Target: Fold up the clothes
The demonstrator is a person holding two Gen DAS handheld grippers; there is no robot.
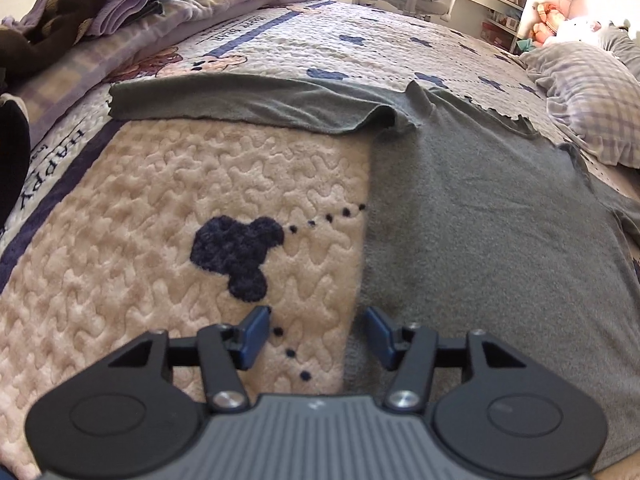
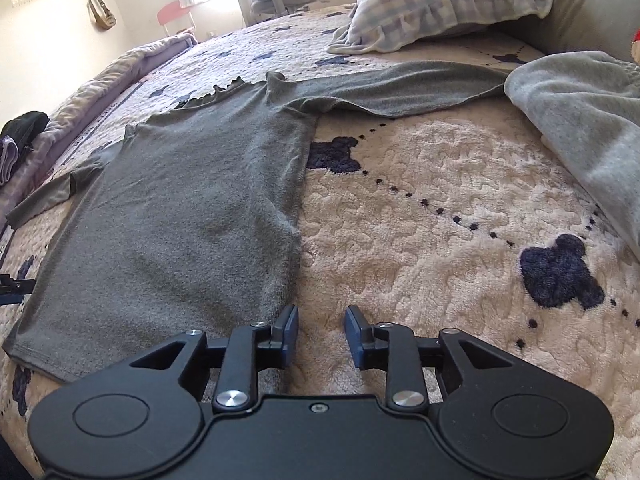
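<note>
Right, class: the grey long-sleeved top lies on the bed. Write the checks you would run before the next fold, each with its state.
1. Grey top spread flat on the bedspread: ok.
2. Both sleeves spread out sideways: ok.
3. Left gripper open, nothing held: ok.
4. Right gripper open, nothing held: ok.
5. Light grey garment clear of the top's sleeve: cannot tell.
6. Top's back free of creases: cannot tell.

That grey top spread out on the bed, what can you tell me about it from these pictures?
The grey top is a long-sleeved knit of soft, fuzzy-looking fabric with a small frilled collar. It lies flat and unfolded on the quilted bedspread, hem nearest the cameras, collar toward the far side. One sleeve stretches straight out sideways; the other sleeve does the same. Only the bedspread touches it, as far as shows; each open claw has nothing between its fingers.
</note>
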